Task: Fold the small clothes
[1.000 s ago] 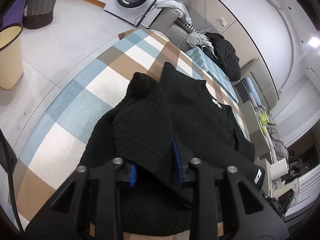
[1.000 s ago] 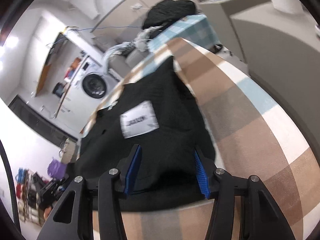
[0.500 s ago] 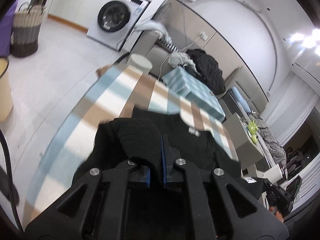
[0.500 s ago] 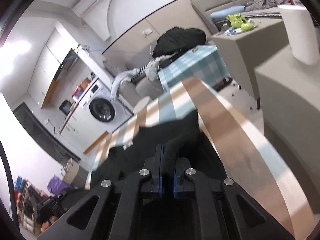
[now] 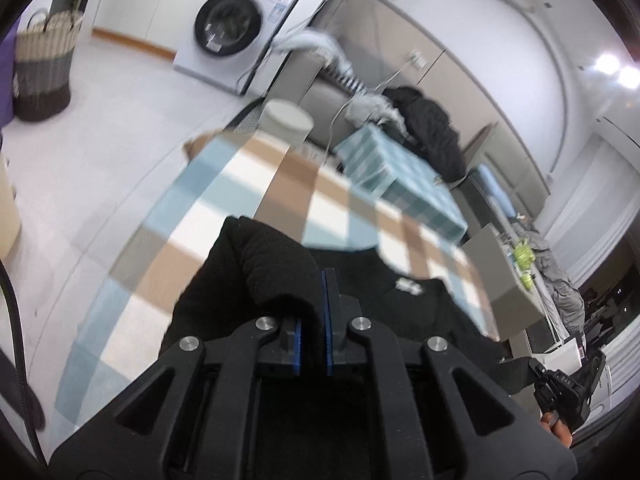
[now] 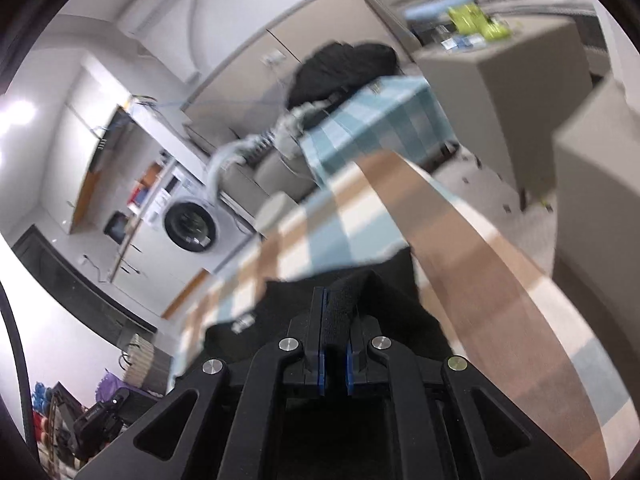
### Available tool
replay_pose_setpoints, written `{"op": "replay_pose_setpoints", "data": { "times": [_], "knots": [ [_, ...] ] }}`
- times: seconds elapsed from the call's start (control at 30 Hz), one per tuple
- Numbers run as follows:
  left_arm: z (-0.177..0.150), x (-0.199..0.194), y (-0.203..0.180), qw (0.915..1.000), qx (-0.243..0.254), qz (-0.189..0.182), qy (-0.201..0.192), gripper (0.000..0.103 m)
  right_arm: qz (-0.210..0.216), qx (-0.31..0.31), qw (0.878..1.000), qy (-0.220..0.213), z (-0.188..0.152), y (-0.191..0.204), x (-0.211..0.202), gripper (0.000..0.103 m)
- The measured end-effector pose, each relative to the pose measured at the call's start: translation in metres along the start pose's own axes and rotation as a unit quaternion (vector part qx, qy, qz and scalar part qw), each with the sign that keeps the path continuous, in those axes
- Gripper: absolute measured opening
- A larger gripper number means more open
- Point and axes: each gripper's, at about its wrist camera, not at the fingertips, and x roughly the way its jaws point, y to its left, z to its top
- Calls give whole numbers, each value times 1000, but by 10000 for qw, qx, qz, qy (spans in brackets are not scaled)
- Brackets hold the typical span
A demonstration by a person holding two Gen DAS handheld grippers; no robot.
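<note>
A black knit garment (image 5: pixel 264 272) lies on a table with a blue, white and tan checked cloth (image 5: pixel 248 200). My left gripper (image 5: pixel 312 320) is shut on a bunched fold of the garment, lifted off the cloth. My right gripper (image 6: pixel 334 336) is shut on another edge of the same garment (image 6: pixel 400 312), also raised. A small white label (image 5: pixel 408 286) shows on the black fabric, and also in the right wrist view (image 6: pixel 242 324). The garment's lower part is hidden behind both grippers.
A washing machine (image 5: pixel 228 28) stands at the back. A woven basket (image 5: pixel 44 68) sits on the floor at left. A second checked table (image 5: pixel 400 176) holds a dark clothes pile (image 5: pixel 428 128). Grey cabinets (image 6: pixel 520 80) stand at right.
Both grippers closed on the black garment and lifted it. The views tilted up from the table toward the room, and the garment's near part rose off the cloth.
</note>
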Motion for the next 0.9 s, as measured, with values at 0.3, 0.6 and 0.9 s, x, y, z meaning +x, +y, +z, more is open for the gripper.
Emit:
{"op": "replay_pose_setpoints", "data": {
  "times": [0.3, 0.6, 0.9],
  "knots": [
    [-41, 34, 40, 9973, -145, 498, 511, 5, -487, 46, 9971, 588, -31, -33, 19, 7],
    [-65, 5, 42, 9938, 238, 821, 716, 44, -616, -146, 9954, 713, -38, -30, -3, 36],
    [-106, -24, 50, 9843, 802, 1224, 985, 56, -883, -973, 9854, 1080, -76, -39, -36, 42]
  ]
}}
